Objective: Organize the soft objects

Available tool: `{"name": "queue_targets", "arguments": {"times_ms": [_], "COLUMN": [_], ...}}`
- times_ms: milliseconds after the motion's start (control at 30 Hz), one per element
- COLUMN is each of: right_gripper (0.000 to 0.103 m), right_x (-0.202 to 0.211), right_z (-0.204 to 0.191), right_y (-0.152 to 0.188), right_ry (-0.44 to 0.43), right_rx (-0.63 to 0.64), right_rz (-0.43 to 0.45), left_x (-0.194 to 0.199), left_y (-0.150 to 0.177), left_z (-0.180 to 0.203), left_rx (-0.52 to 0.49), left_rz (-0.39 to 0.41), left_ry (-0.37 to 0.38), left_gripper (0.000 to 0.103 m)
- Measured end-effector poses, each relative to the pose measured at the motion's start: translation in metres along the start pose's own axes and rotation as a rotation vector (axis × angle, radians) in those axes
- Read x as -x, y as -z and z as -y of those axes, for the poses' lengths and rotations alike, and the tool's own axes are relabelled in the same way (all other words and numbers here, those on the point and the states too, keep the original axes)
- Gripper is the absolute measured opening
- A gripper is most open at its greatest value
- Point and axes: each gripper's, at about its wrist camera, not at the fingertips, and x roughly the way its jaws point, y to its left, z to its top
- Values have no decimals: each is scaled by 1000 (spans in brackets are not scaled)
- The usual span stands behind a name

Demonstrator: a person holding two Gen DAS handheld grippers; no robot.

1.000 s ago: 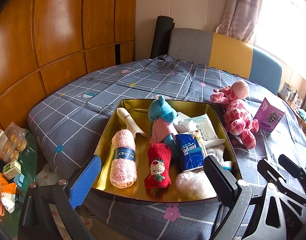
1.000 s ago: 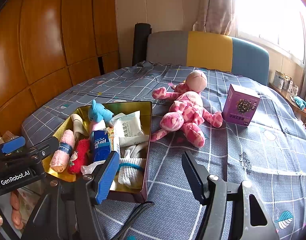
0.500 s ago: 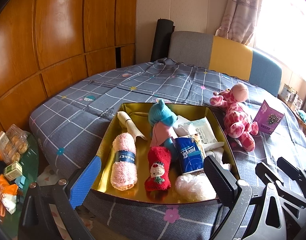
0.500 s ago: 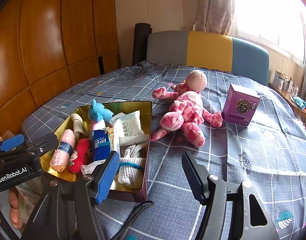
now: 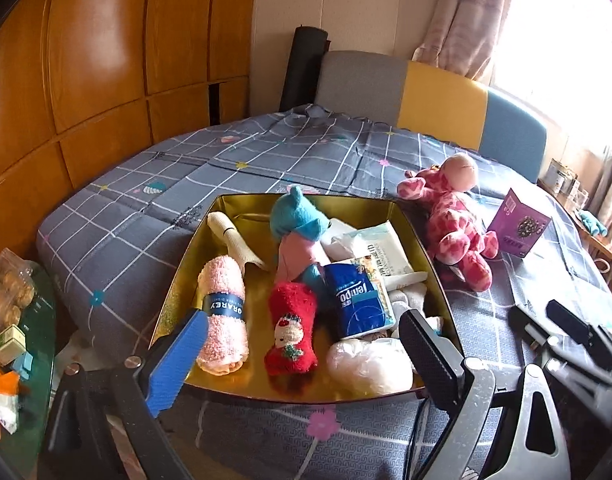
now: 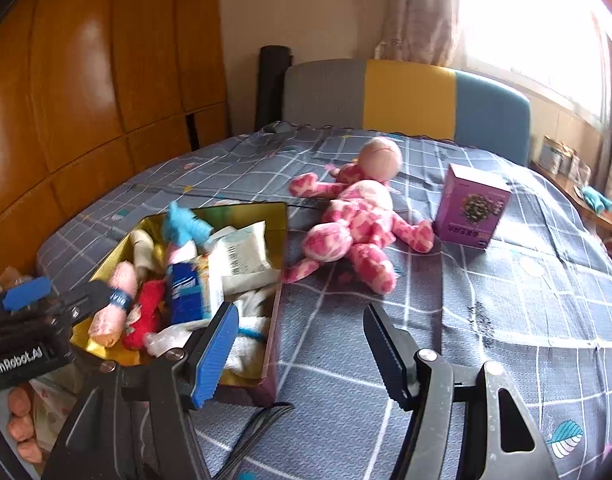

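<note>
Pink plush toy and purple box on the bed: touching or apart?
Apart. The right wrist view shows a strip of bedspread between the pink plush toy and the purple box.

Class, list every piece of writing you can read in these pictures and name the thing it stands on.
"ORAREY": band on the rolled pink towel.
"Tempo": blue tissue pack.
"GenRobot.AI": left gripper body, seen from the right wrist.
Purple box print: too small to read.
White wipes pack print: too small to read.

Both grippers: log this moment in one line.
left gripper: open, over gold tin | right gripper: open, empty | pink plush: on bed, outside tin
</note>
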Motion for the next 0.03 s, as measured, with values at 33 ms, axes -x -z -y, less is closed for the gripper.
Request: {"name": "queue_targets", "arguments": {"times_ms": [33], "right_gripper": [66], "right_x": [-2], "right_z": [7], "right_y": [-1], "right_ry": [5], "right_rx": [-18], "right_rz": [-9], "left_x": [-1], "left_y": [-1], "left_z": [1], "left_rx": [-7], "left_rz": [-5], "left_ry": [-4], "left_gripper": [101]}}
